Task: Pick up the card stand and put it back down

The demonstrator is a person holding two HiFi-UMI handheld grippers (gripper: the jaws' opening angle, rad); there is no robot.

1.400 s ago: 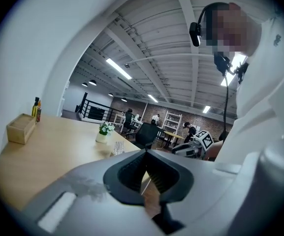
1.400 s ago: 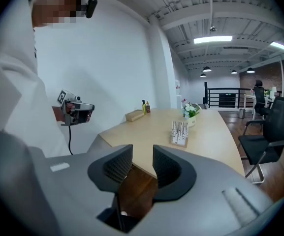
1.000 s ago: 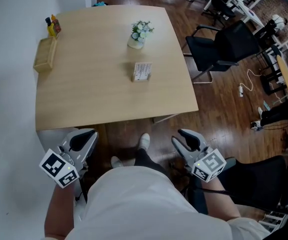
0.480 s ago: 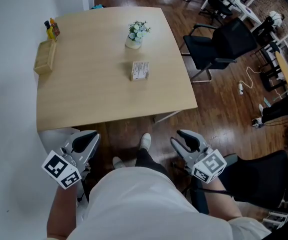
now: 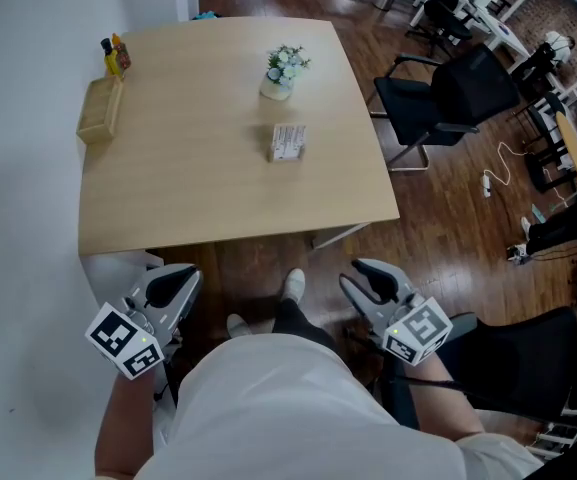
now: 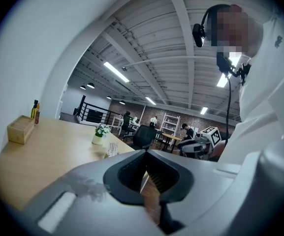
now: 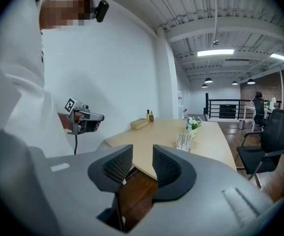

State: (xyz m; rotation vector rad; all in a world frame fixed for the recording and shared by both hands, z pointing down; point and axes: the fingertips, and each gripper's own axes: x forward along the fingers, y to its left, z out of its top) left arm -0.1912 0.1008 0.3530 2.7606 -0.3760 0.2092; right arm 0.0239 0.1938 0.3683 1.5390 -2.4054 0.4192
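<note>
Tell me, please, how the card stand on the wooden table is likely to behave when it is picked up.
The card stand looks small beside the flower pot, so it is probably light. It stands upright on what looks like a narrow base, so a high push may tip it. Its surface is too small to judge; a smooth face could slip.

Bright, even indoor light in all three views. Source: ceiling strip lights (image 7: pixel 215 39); in left gripper view one lamp blows out to white glare beside person's shoulder. White wall (image 5: pixel 28 168) bounces light, no hard shadows. Tabletop (image 5: pixel 188 178) evenly lit, only small soft shadows under objects. Wooden floor (image 5: pixel 438 208) glossy, pale reflections. Gripper views: heavy fisheye, beams curved, black vignette at corners. Left tongs (image 6: pixel 144 166) and right tongs (image 7: pixel 142 156) close to lens, slightly soft, inner pads dark. Head view sharp, no motion blur.
</note>
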